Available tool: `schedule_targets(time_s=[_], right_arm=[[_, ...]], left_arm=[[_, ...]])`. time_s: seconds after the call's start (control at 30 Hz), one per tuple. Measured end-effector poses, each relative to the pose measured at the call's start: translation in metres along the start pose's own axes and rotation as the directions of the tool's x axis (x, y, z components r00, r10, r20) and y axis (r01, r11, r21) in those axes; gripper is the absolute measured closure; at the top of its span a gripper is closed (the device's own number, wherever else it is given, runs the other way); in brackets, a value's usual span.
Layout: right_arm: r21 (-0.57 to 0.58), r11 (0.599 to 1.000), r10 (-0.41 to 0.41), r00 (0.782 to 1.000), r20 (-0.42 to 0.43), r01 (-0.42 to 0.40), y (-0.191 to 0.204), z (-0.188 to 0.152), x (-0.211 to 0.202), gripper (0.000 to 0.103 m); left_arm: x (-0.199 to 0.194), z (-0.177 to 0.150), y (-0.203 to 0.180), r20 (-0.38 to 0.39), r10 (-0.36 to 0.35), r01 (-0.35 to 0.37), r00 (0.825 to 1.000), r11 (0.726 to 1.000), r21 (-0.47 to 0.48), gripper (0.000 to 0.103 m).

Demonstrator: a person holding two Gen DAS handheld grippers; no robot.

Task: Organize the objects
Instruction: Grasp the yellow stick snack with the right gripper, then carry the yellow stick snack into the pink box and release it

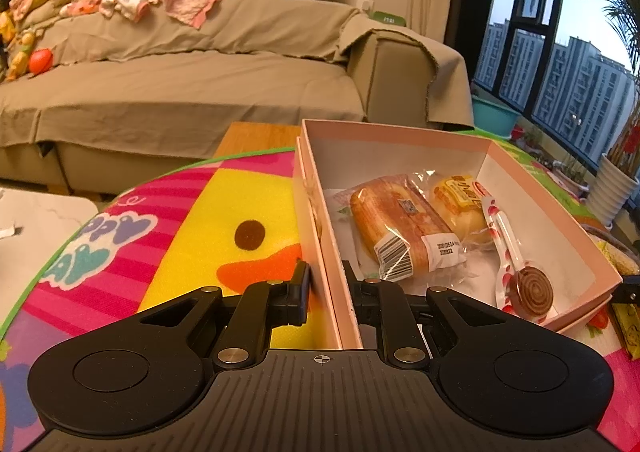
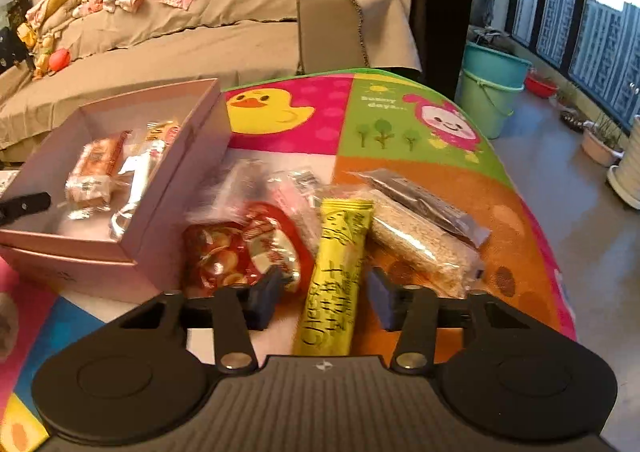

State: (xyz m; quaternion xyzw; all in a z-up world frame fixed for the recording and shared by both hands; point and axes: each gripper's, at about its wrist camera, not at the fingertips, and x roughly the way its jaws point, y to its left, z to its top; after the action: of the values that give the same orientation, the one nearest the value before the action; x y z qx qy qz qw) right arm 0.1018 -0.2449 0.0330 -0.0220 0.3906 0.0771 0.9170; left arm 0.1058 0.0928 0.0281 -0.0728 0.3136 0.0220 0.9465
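Snacks lie in two groups on a bright cartoon mat. A pink box sits at the mat's left side and holds a wrapped bread roll, a yellow-labelled cake to its right, and a swirl lollipop at the near right corner. The left gripper is clamped on the box's left wall, one finger outside, one inside. To the right of the box lie a red snack packet, a yellow stick pack, a pale grain bar and a dark bar farther off. The right gripper straddles the yellow stick pack's near end, jaws partly apart with gaps at both sides, gripping nothing.
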Motion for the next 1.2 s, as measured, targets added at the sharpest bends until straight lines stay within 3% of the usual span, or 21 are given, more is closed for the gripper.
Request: schedule_targets(time_s=[0.07, 0.13, 0.37, 0.53, 0.8, 1.0, 1.1, 1.2], right_arm=[[-0.032, 0.999, -0.016, 1.000, -0.015, 0.015, 0.006, -0.001, -0.004, 0.079], [-0.042, 0.999, -0.009, 0.999, -0.042, 0.008, 0.007, -0.005, -0.009, 0.081], [-0.047, 0.998, 0.043, 0.994, -0.096, -0.047, 0.012, -0.025, -0.053, 0.082], [-0.117, 0.990, 0.068, 0.996, -0.061, -0.074, 0.036, -0.025, -0.099, 0.083], [-0.231, 0.967, 0.134, 0.987, 0.084, -0.111, 0.082, 0.018, -0.147, 0.084], [-0.302, 0.943, 0.212, 0.949, 0.232, -0.137, 0.113, 0.064, -0.172, 0.086], [-0.325, 0.932, 0.243, 0.941, 0.235, -0.160, 0.128, 0.082, -0.165, 0.095], [-0.306, 0.929, 0.273, 0.942, 0.194, -0.206, 0.139, 0.094, -0.144, 0.096]], left_arm=[[0.000, 0.000, -0.001, 0.000, 0.001, -0.001, 1.000, 1.000, -0.001, 0.086], [0.000, 0.000, 0.000, -0.001, 0.001, -0.001, 1.000, 1.000, 0.000, 0.086], [0.000, 0.000, 0.000, 0.002, -0.001, 0.001, 1.000, 1.000, -0.008, 0.085], [0.001, -0.001, 0.000, 0.007, -0.004, 0.004, 1.000, 1.000, -0.018, 0.085], [0.001, -0.002, 0.003, 0.017, -0.019, 0.020, 1.000, 0.999, -0.035, 0.084], [0.001, -0.002, 0.004, 0.021, -0.028, 0.029, 0.999, 0.999, -0.044, 0.084], [0.002, -0.002, 0.005, 0.024, -0.031, 0.032, 0.999, 0.998, -0.048, 0.083], [0.002, -0.003, 0.005, 0.026, -0.035, 0.037, 0.999, 0.998, -0.052, 0.083]])
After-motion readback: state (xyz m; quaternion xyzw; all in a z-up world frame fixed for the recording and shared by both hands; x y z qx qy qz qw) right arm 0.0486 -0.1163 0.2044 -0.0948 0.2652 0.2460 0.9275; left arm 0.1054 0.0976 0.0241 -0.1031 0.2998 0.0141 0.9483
